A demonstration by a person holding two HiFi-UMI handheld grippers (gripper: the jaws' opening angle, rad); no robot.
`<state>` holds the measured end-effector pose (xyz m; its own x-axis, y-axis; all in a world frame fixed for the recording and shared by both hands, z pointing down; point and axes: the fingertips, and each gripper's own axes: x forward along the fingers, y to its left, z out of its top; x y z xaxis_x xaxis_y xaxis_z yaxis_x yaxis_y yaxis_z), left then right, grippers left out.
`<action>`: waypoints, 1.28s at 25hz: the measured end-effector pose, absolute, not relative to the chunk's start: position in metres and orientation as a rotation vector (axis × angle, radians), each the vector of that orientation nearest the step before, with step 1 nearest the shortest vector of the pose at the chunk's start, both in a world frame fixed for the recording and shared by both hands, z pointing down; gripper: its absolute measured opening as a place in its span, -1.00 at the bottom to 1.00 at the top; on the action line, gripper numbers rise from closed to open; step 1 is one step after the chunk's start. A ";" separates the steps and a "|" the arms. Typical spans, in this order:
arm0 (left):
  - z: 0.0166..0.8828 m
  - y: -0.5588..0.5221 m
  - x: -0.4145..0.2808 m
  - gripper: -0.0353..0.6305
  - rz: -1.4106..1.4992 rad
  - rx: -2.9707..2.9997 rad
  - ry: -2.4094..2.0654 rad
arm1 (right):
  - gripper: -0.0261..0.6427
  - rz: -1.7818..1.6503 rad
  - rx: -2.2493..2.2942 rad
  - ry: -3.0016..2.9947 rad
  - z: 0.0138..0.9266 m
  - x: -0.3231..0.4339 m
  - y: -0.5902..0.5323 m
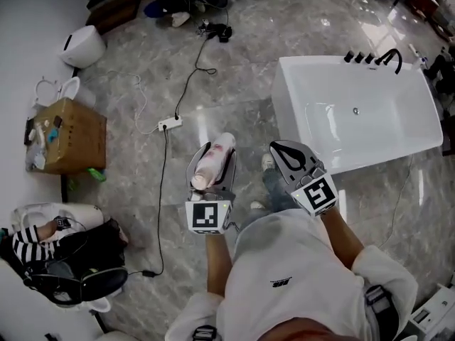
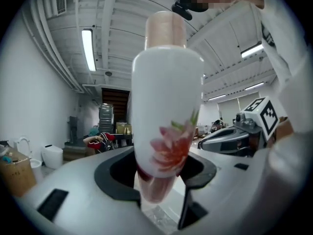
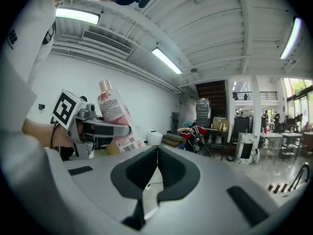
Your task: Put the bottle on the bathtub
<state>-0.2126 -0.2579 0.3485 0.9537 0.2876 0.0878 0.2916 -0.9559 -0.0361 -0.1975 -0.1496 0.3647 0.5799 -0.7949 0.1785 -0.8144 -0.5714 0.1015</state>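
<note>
My left gripper [image 1: 211, 169] is shut on a white bottle [image 1: 213, 160] with a pink flower print and a pale cap, held in the air above the floor. In the left gripper view the bottle [image 2: 166, 106] fills the middle, cap end up, its lower end between the jaws. My right gripper [image 1: 290, 156] is shut and empty, just right of the left one. The right gripper view shows the held bottle [image 3: 115, 114] at its left. The white bathtub [image 1: 426, 101] stands on the floor ahead to the right, with black taps [image 1: 373, 57] on its far rim.
A cardboard box [image 1: 71, 137] of small items sits at the left. A power strip [image 1: 170, 123] and black cable run across the marble floor. A white bin [image 1: 84, 45] stands at the far left. A person in a striped sleeve [image 1: 28, 240] sits at the lower left.
</note>
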 end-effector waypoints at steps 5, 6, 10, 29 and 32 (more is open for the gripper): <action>0.347 -0.237 -0.185 -0.21 -0.078 -3.014 -0.568 | -0.94 0.152 2.683 -1.273 0.373 -0.175 -0.132; 0.347 -0.235 -0.179 -0.21 -0.076 -3.008 -0.581 | -0.94 0.150 2.681 -1.267 0.374 -0.169 -0.131; 0.348 -0.227 -0.147 -0.21 -0.083 -2.997 -0.608 | -0.94 0.131 2.697 -1.266 0.368 -0.134 -0.130; 0.348 -0.218 0.182 -0.21 -0.210 -3.047 -0.578 | -0.94 0.090 2.766 -1.310 0.345 0.218 -0.123; 0.345 -0.217 0.222 -0.21 -0.226 -3.042 -0.564 | -0.94 0.106 2.761 -1.325 0.345 0.258 -0.120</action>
<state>0.2216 -0.2174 0.3452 0.9233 0.3537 0.1498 0.3596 -0.9330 -0.0127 0.2579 -0.1201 0.3446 0.6244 -0.7752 0.0959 -0.7805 -0.6239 0.0396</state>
